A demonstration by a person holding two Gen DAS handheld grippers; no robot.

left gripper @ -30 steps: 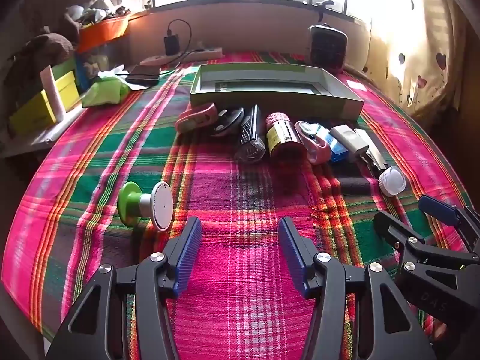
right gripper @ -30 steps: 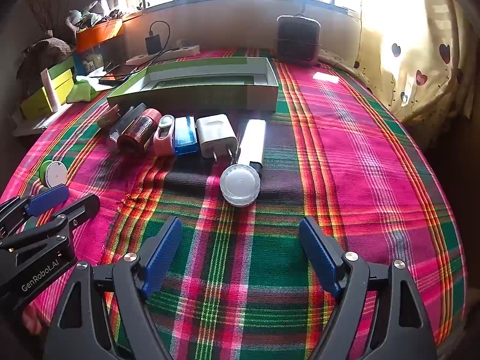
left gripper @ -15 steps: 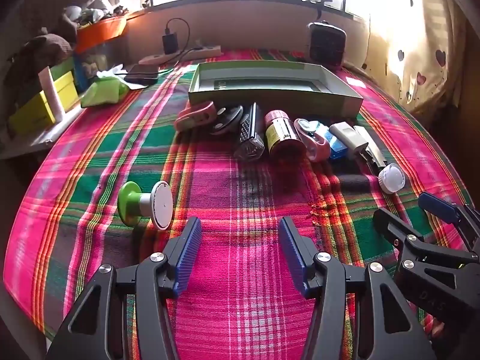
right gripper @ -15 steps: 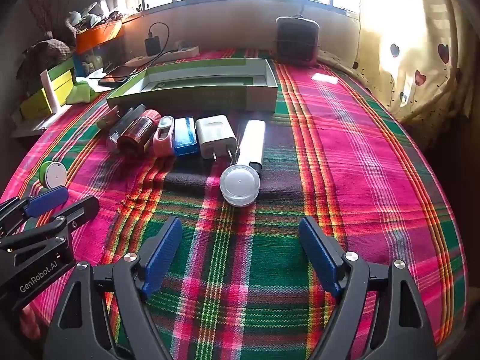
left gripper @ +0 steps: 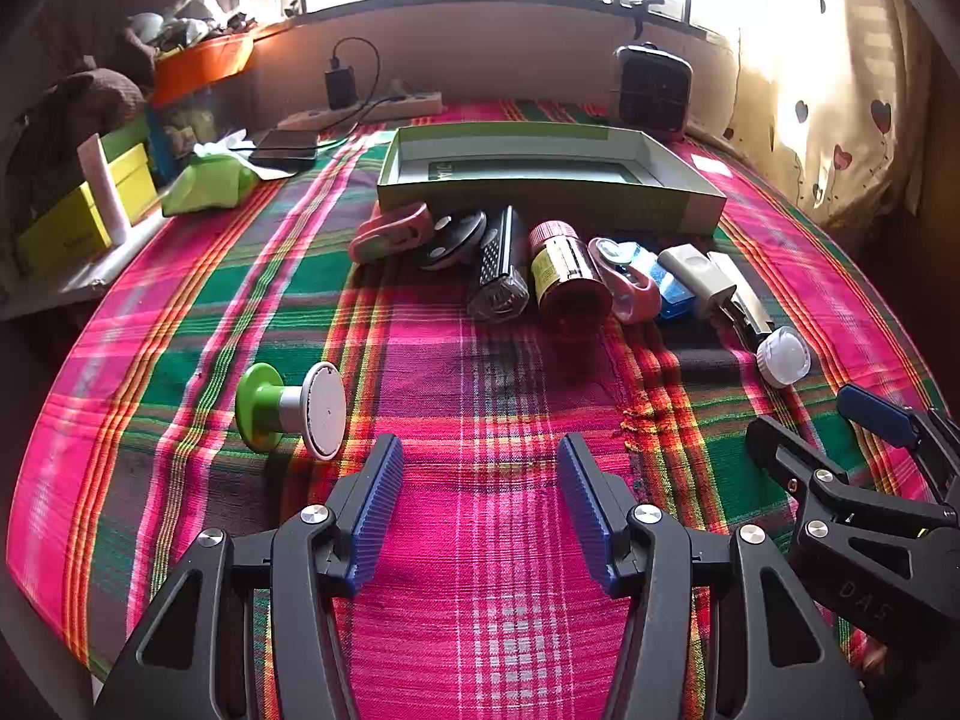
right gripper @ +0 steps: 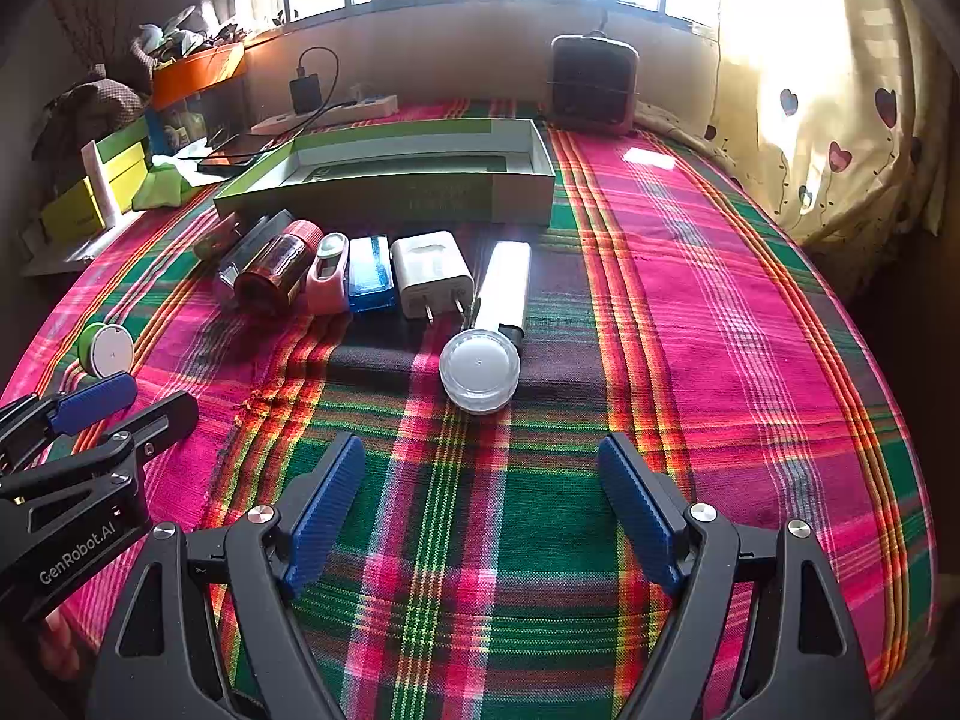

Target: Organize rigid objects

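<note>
Nothing's really moved since a second ago: both grippers, left [left gripper: 480, 504] and right [right gripper: 480, 504], gaping, empty. One green box [left gripper: 540, 192], nine items lined up, one spool [left gripper: 288, 408] apart.

A shallow box [right gripper: 384, 195] sits ahead of me on the plaid cloth [right gripper: 690, 312]. Before its near wall lies a row: jar [right gripper: 279, 267], small case [right gripper: 370, 273], charger plug [right gripper: 431, 272], then a long tube [right gripper: 504, 282] at the right end. A round lidded pot [right gripper: 479, 369] lies just before that tube. Far left, well apart, lies a spool [left gripper: 291, 405].
</note>
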